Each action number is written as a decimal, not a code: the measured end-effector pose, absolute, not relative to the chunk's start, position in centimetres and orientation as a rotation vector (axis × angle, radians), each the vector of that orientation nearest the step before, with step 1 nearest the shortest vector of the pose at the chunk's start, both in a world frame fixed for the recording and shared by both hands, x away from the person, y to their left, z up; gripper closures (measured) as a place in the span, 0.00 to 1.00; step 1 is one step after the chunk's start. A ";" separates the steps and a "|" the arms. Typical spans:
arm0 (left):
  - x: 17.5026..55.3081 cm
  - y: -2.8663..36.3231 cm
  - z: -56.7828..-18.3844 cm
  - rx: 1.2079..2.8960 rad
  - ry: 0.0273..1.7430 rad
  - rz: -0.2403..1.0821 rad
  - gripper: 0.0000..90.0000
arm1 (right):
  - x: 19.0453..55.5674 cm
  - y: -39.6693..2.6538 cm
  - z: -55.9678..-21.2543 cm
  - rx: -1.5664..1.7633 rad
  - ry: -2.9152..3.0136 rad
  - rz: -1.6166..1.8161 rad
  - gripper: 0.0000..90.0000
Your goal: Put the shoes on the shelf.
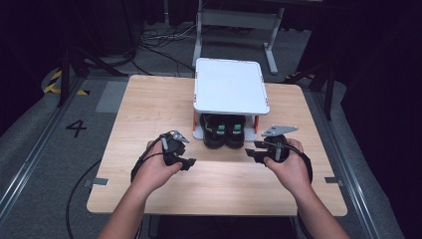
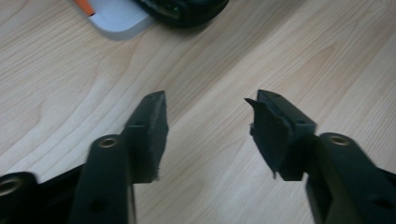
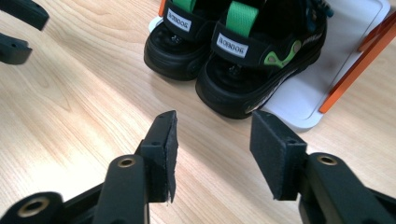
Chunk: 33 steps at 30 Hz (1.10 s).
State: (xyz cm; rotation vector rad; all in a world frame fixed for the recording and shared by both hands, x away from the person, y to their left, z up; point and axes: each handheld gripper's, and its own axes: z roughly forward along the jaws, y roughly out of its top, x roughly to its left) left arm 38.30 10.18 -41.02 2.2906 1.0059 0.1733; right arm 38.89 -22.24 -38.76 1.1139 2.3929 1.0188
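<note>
The person stands at the wooden surface (image 1: 149,109) with a hand-held gripper in each hand, both low over the near half of it. The left hand-held gripper (image 1: 185,158) points right toward the middle; seen along its own jaws (image 2: 208,128), they stand partly apart with nothing but bare wood between the pads, touching nothing. The right hand-held gripper (image 1: 253,149) points left, facing the other across a gap. Its jaws (image 3: 212,149) are likewise partly apart, a clear strip of wood showing between them, and they hold nothing.

Between and just beyond the two tips sits a pair of black sandals (image 1: 224,132) with green straps, side by side on the bottom tray of a small white rack (image 1: 229,84), under its upper shelf. Their heels stick out over the near edge of the tray toward the person. In the right gripper view the sandals (image 3: 238,56) lie just ahead of the jaws, close but not touched, with the rack's orange post (image 3: 355,70) to the right. In the left gripper view a corner of the white tray (image 2: 119,21) and the edge of one sandal (image 2: 187,9) lie well ahead of the tips.
</note>
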 end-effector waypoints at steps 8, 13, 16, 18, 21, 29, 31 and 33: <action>39.4 7.4 -42.3 2.243 1.034 0.250 0.68 | 39.5 -22.4 -41.8 1.150 2.379 1.047 0.80; 40.3 5.3 -42.9 2.230 1.042 0.234 0.81 | 40.2 -21.7 -43.4 1.141 2.362 1.054 0.90; 41.0 4.2 -43.3 2.234 1.035 0.228 0.85 | 41.0 -21.2 -44.4 1.160 2.362 1.083 0.91; 41.5 3.7 -43.6 2.234 1.031 0.231 0.85 | 41.1 -21.1 -44.5 1.160 2.363 1.088 0.92; 42.1 3.3 -44.3 2.215 1.038 0.229 0.81 | 41.5 -20.7 -44.9 1.162 2.366 1.109 0.94; 43.1 3.0 -45.1 2.212 1.046 0.334 0.87 | 42.8 -20.5 -46.3 1.182 2.320 1.145 0.98; 43.7 2.6 -45.3 2.203 1.061 0.362 0.87 | 43.1 -20.1 -46.6 1.145 2.294 1.115 0.97; 44.6 2.3 -45.4 2.207 1.059 0.382 0.86 | 44.0 -19.8 -46.6 1.136 2.274 1.103 0.96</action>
